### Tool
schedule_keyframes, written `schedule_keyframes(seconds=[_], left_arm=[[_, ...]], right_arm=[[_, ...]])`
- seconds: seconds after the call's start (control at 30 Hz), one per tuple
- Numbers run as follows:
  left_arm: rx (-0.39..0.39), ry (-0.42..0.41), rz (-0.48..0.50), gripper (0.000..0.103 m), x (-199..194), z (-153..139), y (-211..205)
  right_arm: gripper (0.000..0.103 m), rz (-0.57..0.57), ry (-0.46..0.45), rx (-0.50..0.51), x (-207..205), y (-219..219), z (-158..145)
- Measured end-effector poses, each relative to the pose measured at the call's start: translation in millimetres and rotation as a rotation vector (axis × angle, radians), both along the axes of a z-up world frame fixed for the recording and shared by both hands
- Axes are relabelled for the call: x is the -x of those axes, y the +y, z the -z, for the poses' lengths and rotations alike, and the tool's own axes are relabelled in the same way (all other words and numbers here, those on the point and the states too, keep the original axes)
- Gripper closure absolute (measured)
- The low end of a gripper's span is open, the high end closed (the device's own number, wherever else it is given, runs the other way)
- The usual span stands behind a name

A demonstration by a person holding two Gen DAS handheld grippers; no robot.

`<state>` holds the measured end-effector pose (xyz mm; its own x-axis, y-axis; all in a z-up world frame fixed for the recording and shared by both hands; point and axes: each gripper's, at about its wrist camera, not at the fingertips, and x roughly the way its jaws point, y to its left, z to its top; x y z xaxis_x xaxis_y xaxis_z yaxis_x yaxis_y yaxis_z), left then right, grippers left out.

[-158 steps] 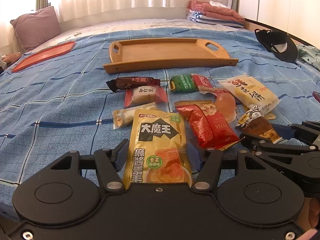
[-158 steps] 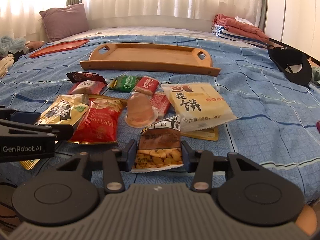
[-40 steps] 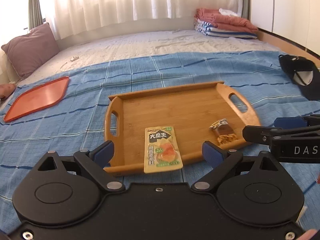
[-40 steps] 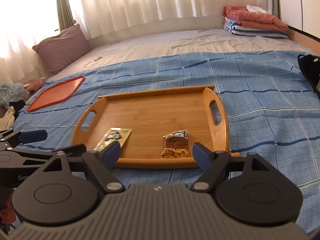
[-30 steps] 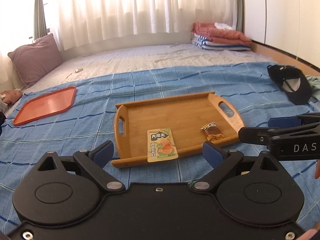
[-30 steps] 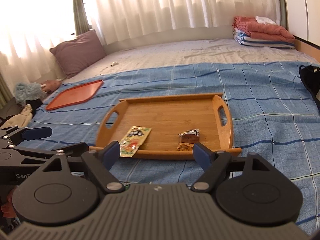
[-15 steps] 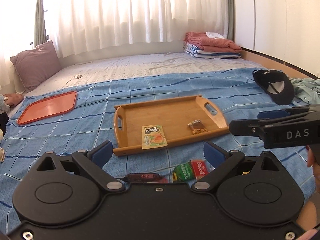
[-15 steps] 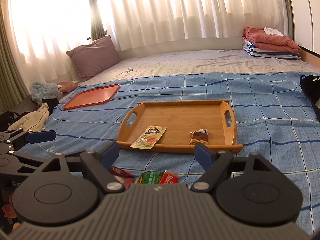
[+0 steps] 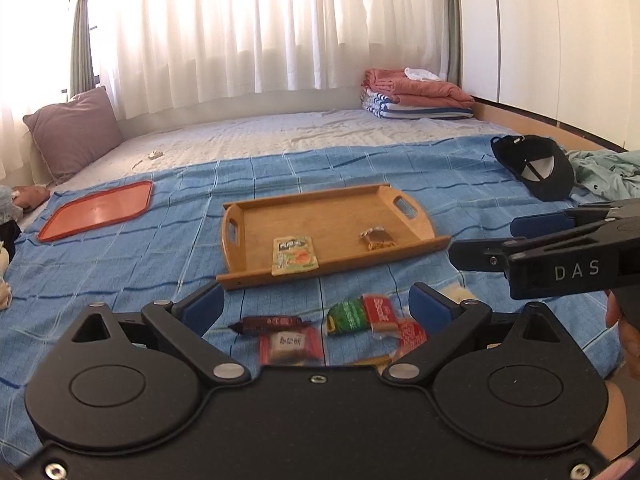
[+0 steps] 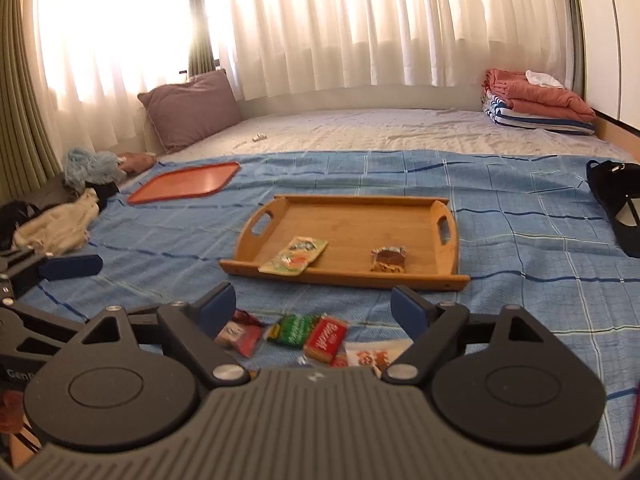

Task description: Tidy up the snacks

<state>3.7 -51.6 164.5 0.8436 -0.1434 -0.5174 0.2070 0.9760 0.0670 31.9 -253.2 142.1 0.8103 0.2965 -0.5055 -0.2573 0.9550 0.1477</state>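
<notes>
A wooden tray (image 9: 416,216) (image 10: 448,240) lies on the blue bedspread. In it lie a yellow pouch (image 9: 294,256) (image 10: 294,256) and a brown peanut packet (image 9: 378,239) (image 10: 389,260). Loose snacks lie in front of the tray: a dark bar (image 9: 270,323), a red-wrapped cake (image 9: 289,345), a green packet (image 9: 346,315) (image 10: 294,330) and a red biscuit pack (image 9: 379,312) (image 10: 326,338). My left gripper (image 9: 316,306) is open and empty above them. My right gripper (image 10: 314,304) is open and empty; it also shows in the left wrist view (image 9: 532,240).
An orange tray (image 9: 96,210) (image 10: 186,182) lies at the far left. A black cap (image 9: 532,166) lies at the right. A purple pillow (image 10: 192,108) and folded blankets (image 9: 416,94) sit at the back. Clothes (image 10: 56,216) lie at the left bed edge.
Both grippers carried the pouch and peanut packet to the tray and let go. They have since pulled back and up, open, so the loose snacks show below them.
</notes>
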Motion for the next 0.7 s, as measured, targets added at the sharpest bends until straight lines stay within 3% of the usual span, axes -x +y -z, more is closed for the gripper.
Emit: schedule_keyframes(seconds=[0.7], left_arm=[[0.075, 0.157, 0.000, 0.003, -10, 88, -16]], right_arm=[[0.010, 0.057, 0.091, 0.166, -12, -17, 84]])
